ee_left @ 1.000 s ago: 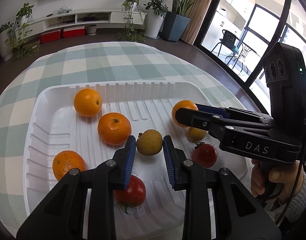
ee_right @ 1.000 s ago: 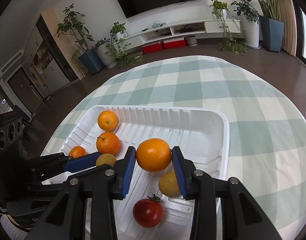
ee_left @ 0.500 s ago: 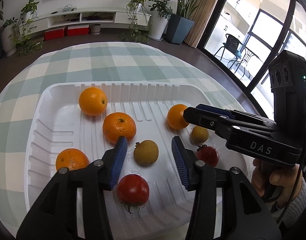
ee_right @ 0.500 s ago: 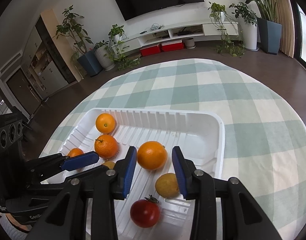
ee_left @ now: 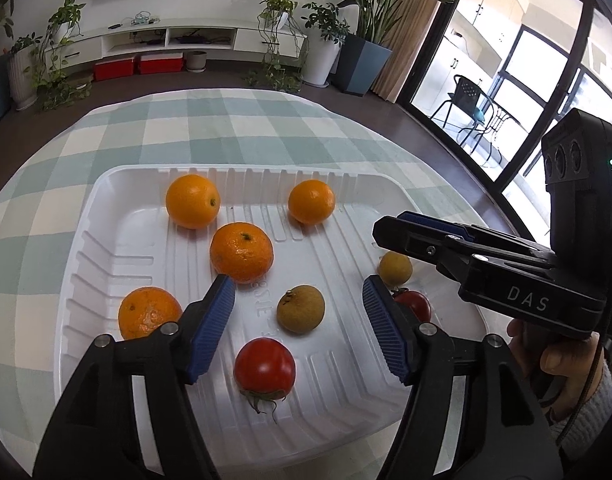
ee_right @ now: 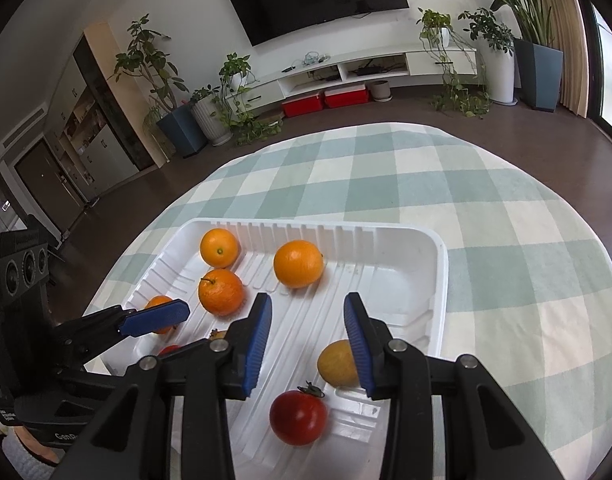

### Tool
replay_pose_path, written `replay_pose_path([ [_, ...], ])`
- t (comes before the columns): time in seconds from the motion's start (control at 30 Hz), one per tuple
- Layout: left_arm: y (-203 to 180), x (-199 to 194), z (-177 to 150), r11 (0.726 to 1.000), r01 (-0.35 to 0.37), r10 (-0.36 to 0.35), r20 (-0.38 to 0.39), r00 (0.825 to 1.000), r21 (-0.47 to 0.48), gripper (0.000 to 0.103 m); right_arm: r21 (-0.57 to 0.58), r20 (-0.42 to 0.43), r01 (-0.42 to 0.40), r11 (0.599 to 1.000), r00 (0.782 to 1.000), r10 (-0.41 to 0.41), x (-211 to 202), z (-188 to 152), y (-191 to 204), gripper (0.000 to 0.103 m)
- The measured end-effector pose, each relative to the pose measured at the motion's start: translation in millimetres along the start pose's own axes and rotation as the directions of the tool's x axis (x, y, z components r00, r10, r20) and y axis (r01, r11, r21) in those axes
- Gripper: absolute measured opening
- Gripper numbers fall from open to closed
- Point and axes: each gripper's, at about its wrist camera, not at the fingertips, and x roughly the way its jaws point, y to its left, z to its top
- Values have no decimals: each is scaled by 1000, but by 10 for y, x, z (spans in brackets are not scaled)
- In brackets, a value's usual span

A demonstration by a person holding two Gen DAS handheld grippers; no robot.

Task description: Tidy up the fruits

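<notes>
While angled down over the tray (ee_left: 105, 216), both grippers (ee_left: 297, 304) (ee_right: 308, 316) hover empty.

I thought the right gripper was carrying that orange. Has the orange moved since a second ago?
Yes. The orange left the right gripper and now lies near the tray's far wall.

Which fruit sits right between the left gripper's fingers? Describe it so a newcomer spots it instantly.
Start at the white ribbed tray on the checked tablecloth. Near its middle, between the open pads of the left gripper, lies the brownish-green round fruit, touched by neither pad. Unlike the bright oranges behind it and the red tomato in front, it is dull, speckled and smaller.
</notes>
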Motion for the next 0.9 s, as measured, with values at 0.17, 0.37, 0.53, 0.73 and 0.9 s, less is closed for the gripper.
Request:
replay_pose_path([
  [0.17,-4,-54,-31,1000,-6,6,7,1000,-8,78,-10,15,-2,1000,1000,2,-63,-18,43,47],
  [0.37,-27,-150,-136,1000,-17,17,7,1000,-19,86,-41,42,3,999,999,-2,-220,-67,150,48],
  [0.53,-69,-286,-246,999,-29,30,22,999,-23,90,-53,81,7,999,997,-2,-406,-145,226,52],
  [0.73,-223,-485,-339,998,-56,56,53,997,1,90,-30,121,3,1000,993,0,-645,-325,249,54],
  [0.9,-417,-682,-403,995,-93,89,92,992,45,90,-6,148,8,1000,989,-7,-810,-479,255,55],
])
